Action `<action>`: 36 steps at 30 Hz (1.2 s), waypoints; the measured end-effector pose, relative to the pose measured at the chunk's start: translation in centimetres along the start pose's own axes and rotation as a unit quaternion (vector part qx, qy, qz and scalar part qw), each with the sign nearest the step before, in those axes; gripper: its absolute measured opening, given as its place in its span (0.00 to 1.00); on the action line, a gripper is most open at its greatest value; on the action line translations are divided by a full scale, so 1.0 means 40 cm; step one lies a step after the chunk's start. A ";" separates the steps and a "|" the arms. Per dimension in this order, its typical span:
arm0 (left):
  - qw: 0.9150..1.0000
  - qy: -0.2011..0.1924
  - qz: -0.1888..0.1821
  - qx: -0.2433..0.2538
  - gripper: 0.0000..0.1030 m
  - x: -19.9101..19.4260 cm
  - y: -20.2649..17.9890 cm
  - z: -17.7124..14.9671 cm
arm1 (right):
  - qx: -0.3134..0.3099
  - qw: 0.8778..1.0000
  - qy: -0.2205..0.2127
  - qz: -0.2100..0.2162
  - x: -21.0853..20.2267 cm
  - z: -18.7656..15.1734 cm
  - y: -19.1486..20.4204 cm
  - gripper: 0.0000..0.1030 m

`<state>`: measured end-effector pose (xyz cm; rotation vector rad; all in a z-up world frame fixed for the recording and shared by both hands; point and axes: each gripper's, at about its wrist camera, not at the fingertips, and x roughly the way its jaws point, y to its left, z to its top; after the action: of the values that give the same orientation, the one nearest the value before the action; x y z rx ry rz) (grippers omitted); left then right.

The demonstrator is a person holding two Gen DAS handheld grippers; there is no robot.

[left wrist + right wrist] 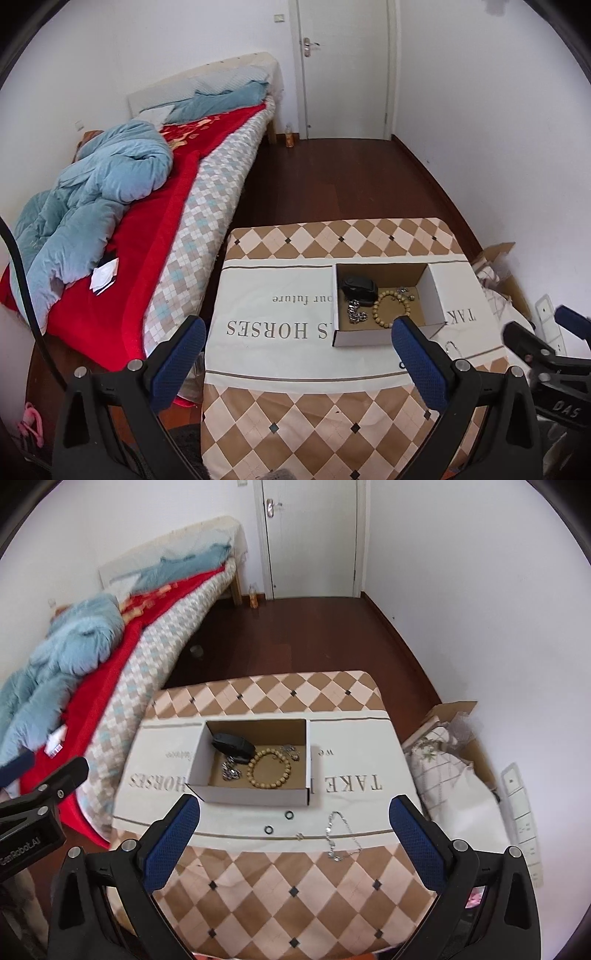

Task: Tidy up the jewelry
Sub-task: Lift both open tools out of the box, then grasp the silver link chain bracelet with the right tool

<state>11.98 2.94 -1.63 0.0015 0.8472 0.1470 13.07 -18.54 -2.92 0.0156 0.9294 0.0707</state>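
Observation:
An open cardboard box stands on the cloth-covered table. Inside lie a black object, a wooden bead bracelet, a silver chain and a small silver piece. In front of the box on the cloth lie two black rings, a tiny silver piece and a thin silver chain bracelet. My right gripper is open and empty above the table's near part. My left gripper is open and empty, left of the box.
A bed with red blanket and blue duvet runs along the table's left side. A cardboard carton with fabric and a power strip lie on the floor at right. A closed door is at the back.

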 end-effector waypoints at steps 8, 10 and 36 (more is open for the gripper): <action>0.996 0.053 0.060 0.028 1.00 0.162 -0.049 -0.083 | 0.107 0.991 0.067 -0.038 0.165 -0.102 -0.237 0.66; 0.994 0.072 0.069 0.035 1.00 0.211 -0.067 -0.103 | 0.127 0.987 0.091 -0.041 0.221 -0.134 -0.293 0.58; 0.984 0.163 0.018 0.074 0.99 0.419 -0.205 -0.193 | 0.018 0.988 0.145 -0.041 0.483 -0.269 -0.179 0.06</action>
<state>18.20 -3.44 -19.75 0.1350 1.1841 0.1198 16.36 -24.56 -25.10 0.0010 1.2205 -0.0210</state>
